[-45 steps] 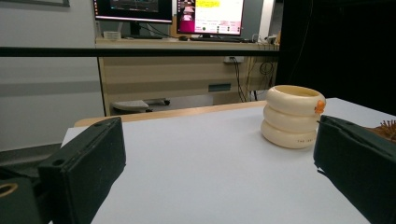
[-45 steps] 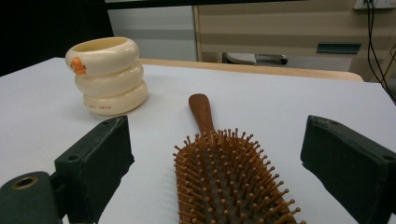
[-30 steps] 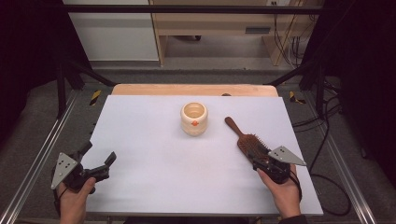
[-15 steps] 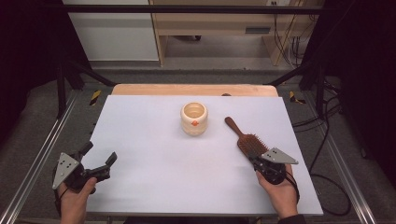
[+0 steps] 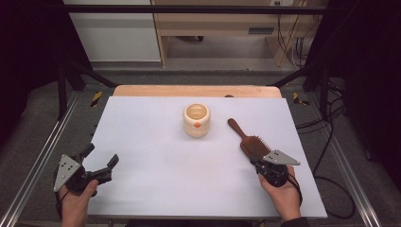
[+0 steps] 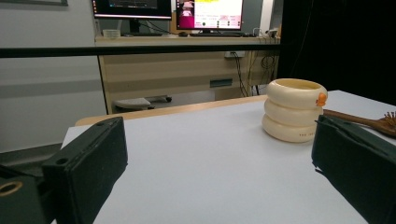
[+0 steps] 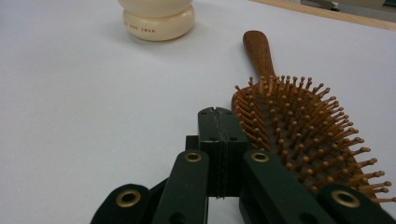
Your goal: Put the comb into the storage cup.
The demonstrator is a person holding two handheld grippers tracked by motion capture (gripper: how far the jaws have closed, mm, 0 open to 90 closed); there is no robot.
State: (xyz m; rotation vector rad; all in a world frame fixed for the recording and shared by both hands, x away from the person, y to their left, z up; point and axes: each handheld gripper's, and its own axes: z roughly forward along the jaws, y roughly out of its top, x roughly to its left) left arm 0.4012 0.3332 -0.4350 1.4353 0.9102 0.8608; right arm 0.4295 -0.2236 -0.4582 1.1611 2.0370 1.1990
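Nearest to you, your right gripper [image 5: 257, 163] is sitting at the front right of the table [image 5: 156, 189] with its jaws pressed flat together on nothing; they have just been closing, and in the right gripper view their tips are lying just beside the bristled head of the hairbrush [image 7: 299, 126], not around it. Your left gripper [image 5: 101, 163] is hovering at the front left edge, well apart from everything, its jaws spread wide and empty. The hairbrush [image 5: 249, 140] is lying bristles up on the right half of the table, head towards you and handle pointing away, towards the cup [image 5: 196, 119]. It is looking like a stiff wooden brush, probably light, with a smooth handle that may be a little slippery; the pegs are likely giving under pressure and offering poor purchase. You are better off taking it across the narrow neck or the handle than across the bristles. Farther off, near the middle of the table, the cream ribbed cup is standing upright, apart from the brush handle.
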